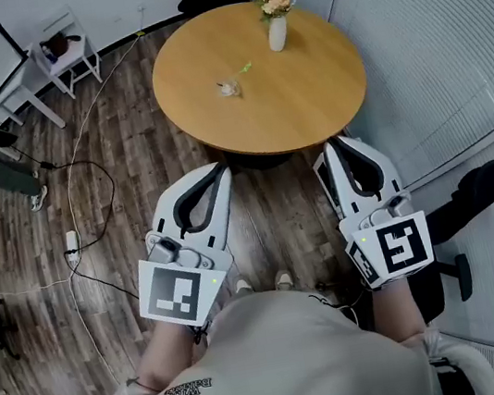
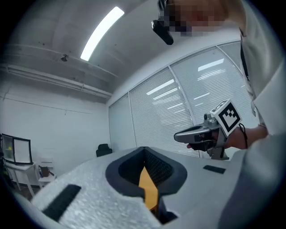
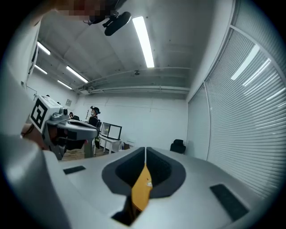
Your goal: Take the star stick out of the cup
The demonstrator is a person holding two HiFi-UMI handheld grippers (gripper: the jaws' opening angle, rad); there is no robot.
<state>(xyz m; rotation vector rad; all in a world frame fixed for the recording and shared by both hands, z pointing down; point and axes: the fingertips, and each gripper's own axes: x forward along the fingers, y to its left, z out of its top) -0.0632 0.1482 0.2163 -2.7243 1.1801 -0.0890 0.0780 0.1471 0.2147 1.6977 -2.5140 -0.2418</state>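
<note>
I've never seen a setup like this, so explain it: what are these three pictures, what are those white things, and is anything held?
A person stands holding two hand-held tools: the left gripper and the right gripper, each with two jaws. The head view looks down from their head; the other two come from cameras on each gripper, aimed at walls and ceiling. Both pairs of jaws are shut on nothing. Ahead, the round table carries a small cup with the star stick leaning out, and a white vase of flowers.

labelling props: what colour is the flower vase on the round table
White vase, head view.
</note>
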